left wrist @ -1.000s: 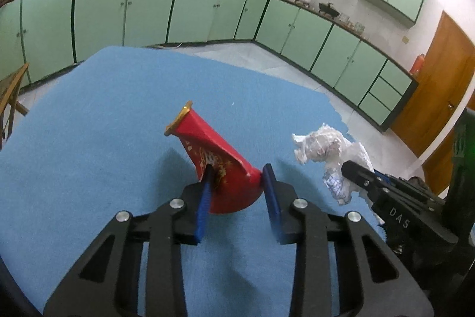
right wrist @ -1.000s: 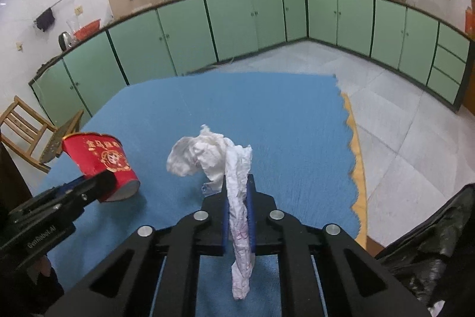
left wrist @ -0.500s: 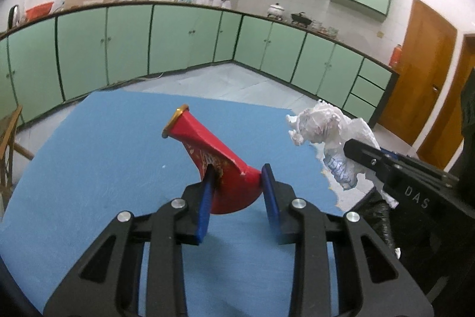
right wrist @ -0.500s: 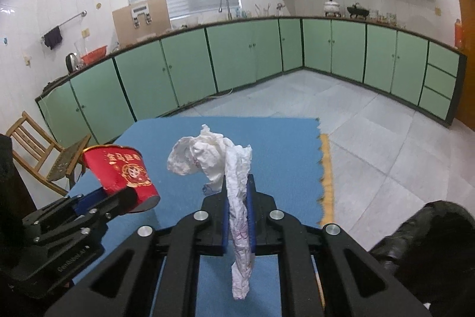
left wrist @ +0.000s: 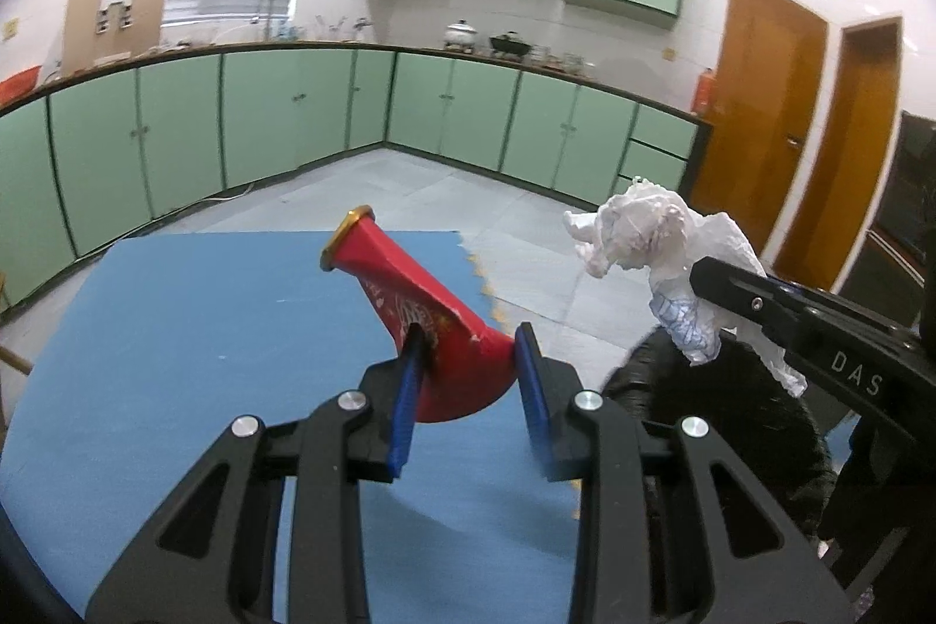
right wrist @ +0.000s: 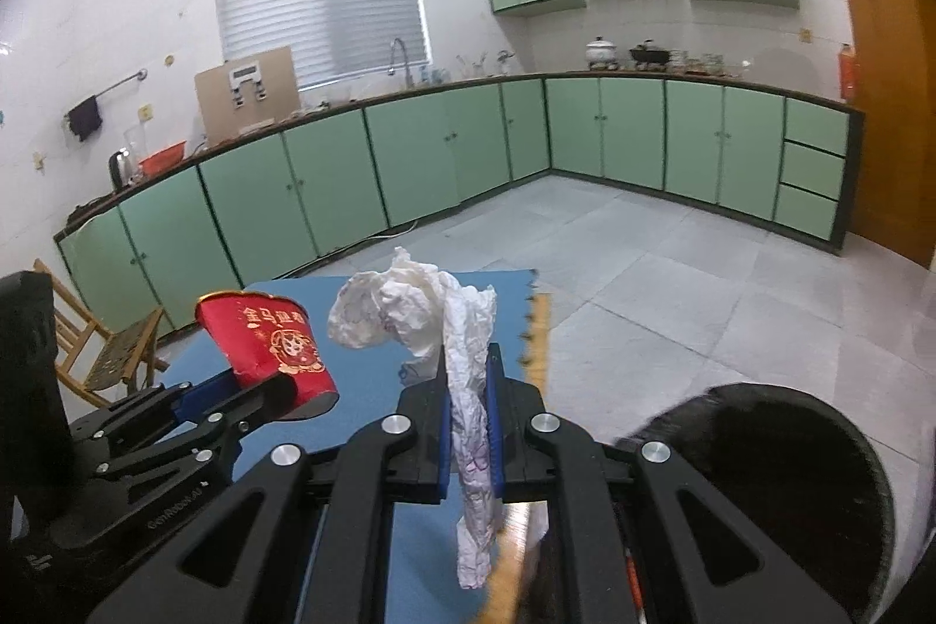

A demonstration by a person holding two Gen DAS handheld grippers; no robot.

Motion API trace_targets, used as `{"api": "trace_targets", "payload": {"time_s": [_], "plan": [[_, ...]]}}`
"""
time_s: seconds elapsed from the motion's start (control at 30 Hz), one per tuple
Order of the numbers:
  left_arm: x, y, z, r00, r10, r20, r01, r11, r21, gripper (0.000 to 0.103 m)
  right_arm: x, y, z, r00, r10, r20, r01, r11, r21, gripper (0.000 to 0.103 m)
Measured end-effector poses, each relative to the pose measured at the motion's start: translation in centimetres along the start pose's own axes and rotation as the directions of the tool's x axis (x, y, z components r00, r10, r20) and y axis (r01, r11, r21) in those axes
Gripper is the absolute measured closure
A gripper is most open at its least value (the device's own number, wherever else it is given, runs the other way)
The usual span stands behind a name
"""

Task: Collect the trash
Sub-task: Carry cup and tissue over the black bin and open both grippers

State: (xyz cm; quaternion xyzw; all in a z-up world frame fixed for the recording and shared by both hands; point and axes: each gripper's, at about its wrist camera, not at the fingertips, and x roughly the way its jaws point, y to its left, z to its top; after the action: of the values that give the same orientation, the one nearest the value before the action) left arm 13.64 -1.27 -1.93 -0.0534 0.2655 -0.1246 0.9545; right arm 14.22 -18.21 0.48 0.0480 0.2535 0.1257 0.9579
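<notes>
My left gripper (left wrist: 468, 349) is shut on a crushed red paper cup (left wrist: 421, 308) with a gold rim, held in the air above the blue mat (left wrist: 175, 331). The same cup (right wrist: 263, 343) shows at the left of the right wrist view, with the left gripper (right wrist: 257, 390) clamped on its base. My right gripper (right wrist: 468, 378) is shut on a crumpled white tissue (right wrist: 433, 314), whose tail hangs down between the blue pads. That tissue (left wrist: 649, 238) and the right gripper (left wrist: 702, 279) appear at the right of the left wrist view. A black trash bag (right wrist: 784, 454) gapes open low on the right.
The black bag (left wrist: 731, 419) lies under the right gripper, beside the mat's edge. Green kitchen cabinets (right wrist: 444, 168) line the far walls over a grey tiled floor (right wrist: 673, 285). A wooden chair (right wrist: 111, 355) stands at the left, and orange doors (left wrist: 760, 121) at the right.
Both grippers have risen from the blue mat and swung right toward the black bag, each keeping its hold. The mat has dropped lower in both views and the bag's opening has come into sight.
</notes>
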Motion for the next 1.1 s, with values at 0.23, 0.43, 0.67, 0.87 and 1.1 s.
{"api": "trace_targets", "payload": {"time_s": [0.23, 0.43, 0.67, 0.87, 1.1], "plan": [[0.7, -5.6, -0.7, 0.995, -0.098, -0.014, 0.099, 0.993, 0.069, 0.074, -3.6, -3.6, -0.9, 0.996, -0.086, 0.02, 0.085, 0.996, 0.024, 0.093], [1.8, -10.5, -1.9, 0.983, -0.178, -0.039, 0.182, 0.973, 0.139, 0.074, -5.8, -7.6, -2.0, 0.985, -0.175, 0.013, 0.173, 0.983, 0.068, 0.093], [4.1, -15.2, -3.9, 0.965, -0.248, -0.087, 0.26, 0.946, 0.191, 0.075, -7.6, -12.5, -4.2, 0.964, -0.265, -0.018, 0.265, 0.956, 0.127, 0.093], [6.7, -17.9, -5.1, 0.952, -0.278, -0.129, 0.3, 0.93, 0.21, 0.077, -7.7, -15.8, -5.8, 0.947, -0.316, -0.05, 0.32, 0.933, 0.165, 0.093], [9.6, -19.9, -6.1, 0.934, -0.294, -0.201, 0.336, 0.914, 0.226, 0.077, -6.1, -19.2, -7.7, 0.933, -0.34, -0.12, 0.359, 0.912, 0.201, 0.082]]}}
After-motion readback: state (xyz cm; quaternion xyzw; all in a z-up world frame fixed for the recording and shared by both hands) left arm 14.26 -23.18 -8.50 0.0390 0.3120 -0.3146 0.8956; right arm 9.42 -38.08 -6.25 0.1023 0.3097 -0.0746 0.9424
